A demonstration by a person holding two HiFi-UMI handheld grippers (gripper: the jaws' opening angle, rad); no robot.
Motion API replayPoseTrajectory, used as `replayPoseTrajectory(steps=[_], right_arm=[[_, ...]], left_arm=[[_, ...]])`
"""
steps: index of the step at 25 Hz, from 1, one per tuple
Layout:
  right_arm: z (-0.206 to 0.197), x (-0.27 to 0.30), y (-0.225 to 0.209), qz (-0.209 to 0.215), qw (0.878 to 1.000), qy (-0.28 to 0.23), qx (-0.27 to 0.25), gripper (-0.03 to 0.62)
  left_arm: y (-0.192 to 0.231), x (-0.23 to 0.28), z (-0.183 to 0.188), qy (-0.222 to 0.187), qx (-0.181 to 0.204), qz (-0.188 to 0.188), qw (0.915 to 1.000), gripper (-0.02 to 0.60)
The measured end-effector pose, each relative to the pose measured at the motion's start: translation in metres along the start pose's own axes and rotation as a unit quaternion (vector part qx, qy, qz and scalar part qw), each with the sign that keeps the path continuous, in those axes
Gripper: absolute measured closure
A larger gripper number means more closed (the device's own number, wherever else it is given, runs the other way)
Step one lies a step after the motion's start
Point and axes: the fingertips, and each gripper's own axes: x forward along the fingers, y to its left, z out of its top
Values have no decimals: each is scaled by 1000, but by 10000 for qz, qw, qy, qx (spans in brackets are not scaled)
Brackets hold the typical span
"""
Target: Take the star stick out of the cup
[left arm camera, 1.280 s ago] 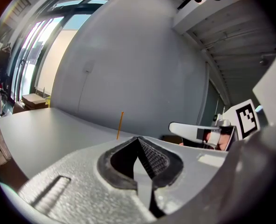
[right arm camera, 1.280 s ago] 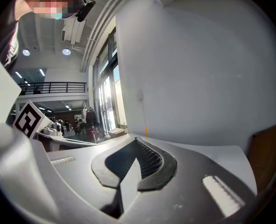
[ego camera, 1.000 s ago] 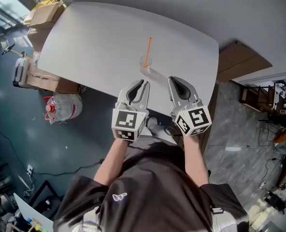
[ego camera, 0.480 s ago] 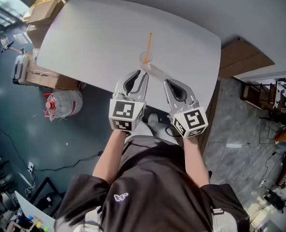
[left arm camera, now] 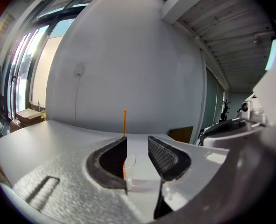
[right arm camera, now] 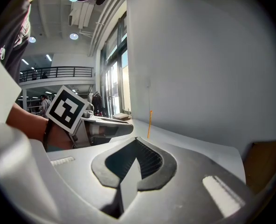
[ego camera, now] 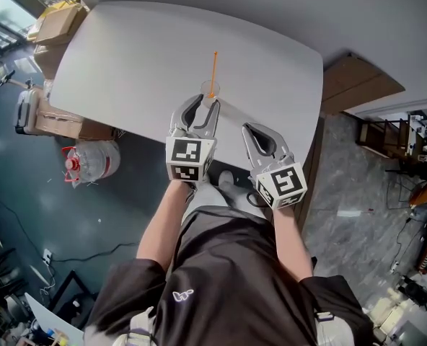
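A thin orange star stick point(ego camera: 213, 69) stands upright in a small clear cup point(ego camera: 208, 90) on the white table point(ego camera: 127, 63). My left gripper point(ego camera: 204, 107) reaches up to the cup and its jaws are opening, not touching it. In the left gripper view the cup point(left arm camera: 130, 164) shows in the gap just ahead of the left gripper's tips point(left arm camera: 137, 146), and the stick point(left arm camera: 124, 124) rises above them. My right gripper point(ego camera: 248, 130) hangs back by the table's near edge, shut and empty. In the right gripper view the stick point(right arm camera: 148, 123) is far beyond the right gripper's tips point(right arm camera: 137, 149).
The table's near edge runs just under both grippers. Cardboard boxes point(ego camera: 58, 20) and a water jug point(ego camera: 91, 158) sit on the floor to the left. A wooden board point(ego camera: 361, 85) lies past the table's right end. A grey wall stands behind the table.
My left gripper has moved forward to the cup and its jaws have spread wider. The right gripper has stayed near the table edge, still shut.
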Motion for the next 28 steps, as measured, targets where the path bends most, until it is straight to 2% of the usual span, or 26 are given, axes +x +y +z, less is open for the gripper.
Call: replayPoseTrajectory(steps=[5,14,19,28], right_arm=[[8,-3,-1,-25,9999,-54,-95,588],[15,-17,-8,-101,9998,-141,-77,588],[15,-18,-7,-173,9997,-143,-42,588],[20,-25,-8,-220,9996,-96,-126,588]], left_arm=[[6,18,3,-38,-22,96,9999,433],[6,53,-5,224,145,95,9996,433],[21,67,-17,288,-52,194,9994,453],[24,90,-24,457,127,121,9988,457]])
